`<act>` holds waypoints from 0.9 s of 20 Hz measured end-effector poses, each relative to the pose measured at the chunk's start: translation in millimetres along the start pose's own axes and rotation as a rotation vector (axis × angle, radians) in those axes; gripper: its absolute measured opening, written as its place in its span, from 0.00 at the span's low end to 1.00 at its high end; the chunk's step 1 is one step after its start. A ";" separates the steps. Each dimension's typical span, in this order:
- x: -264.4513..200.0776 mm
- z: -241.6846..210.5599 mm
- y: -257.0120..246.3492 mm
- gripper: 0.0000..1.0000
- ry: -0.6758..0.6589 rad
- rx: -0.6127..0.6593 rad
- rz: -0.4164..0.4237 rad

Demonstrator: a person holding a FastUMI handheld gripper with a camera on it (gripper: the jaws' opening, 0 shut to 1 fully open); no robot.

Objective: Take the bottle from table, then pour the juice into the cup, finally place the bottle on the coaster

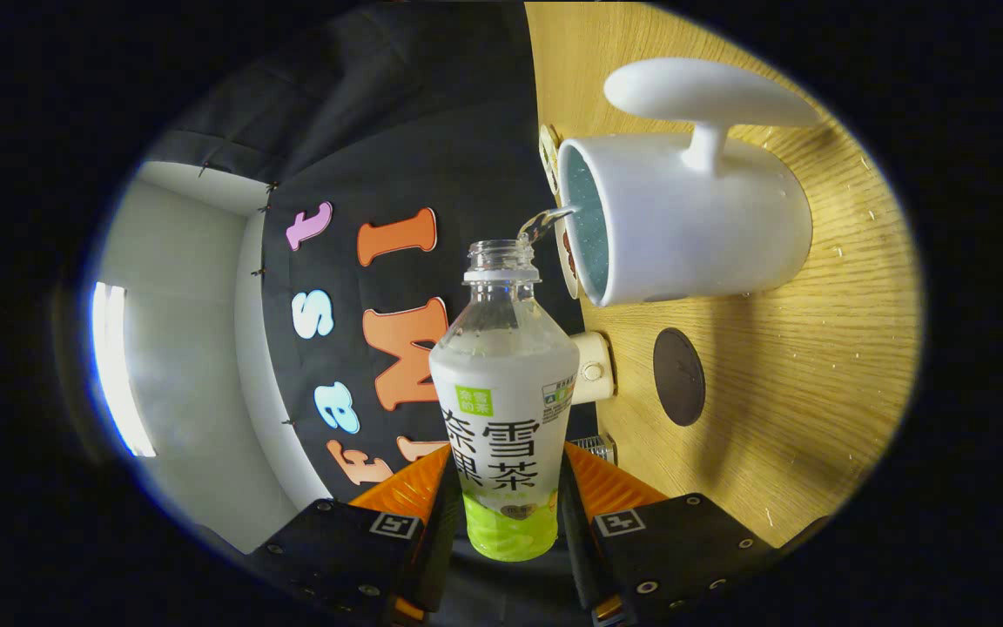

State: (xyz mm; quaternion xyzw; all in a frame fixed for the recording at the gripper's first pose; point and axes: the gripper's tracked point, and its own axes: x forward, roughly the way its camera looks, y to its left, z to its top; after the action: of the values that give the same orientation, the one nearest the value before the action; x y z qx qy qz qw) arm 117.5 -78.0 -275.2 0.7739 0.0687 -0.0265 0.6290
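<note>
My gripper [506, 496] is shut on a clear bottle [506, 401] with a white and green label, both fingers pressing its lower body. I hold the bottle tipped onto its side over the wooden table [780, 392], cap off, its open neck at the rim of a white mug [693, 226]. A thin stream of clear liquid [545, 219] runs from the neck into the mug's teal inside. The mug's handle points toward me. A dark round coaster [678, 376] lies on the table beside the mug, just past my right finger [606, 488].
A small cream-coloured object [593, 367] sits at the table's far edge behind the bottle. Patterned round discs [551, 152] lie beyond the mug. A metallic object [595, 447] shows near the right finger. A white wall and a lit window [114, 374] lie past the cloth.
</note>
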 end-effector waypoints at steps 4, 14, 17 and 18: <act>2.6 4.6 5.9 0.58 -0.010 0.009 0.004; 1.2 9.0 10.7 0.58 -0.015 0.028 0.012; 0.9 13.0 5.1 0.58 -0.029 0.041 -0.009; 0.1 14.7 6.5 0.58 -0.032 0.049 -0.004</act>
State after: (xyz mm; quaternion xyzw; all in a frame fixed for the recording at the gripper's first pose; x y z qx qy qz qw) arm 119.2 -93.6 -272.0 0.7883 0.0596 -0.0420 0.6109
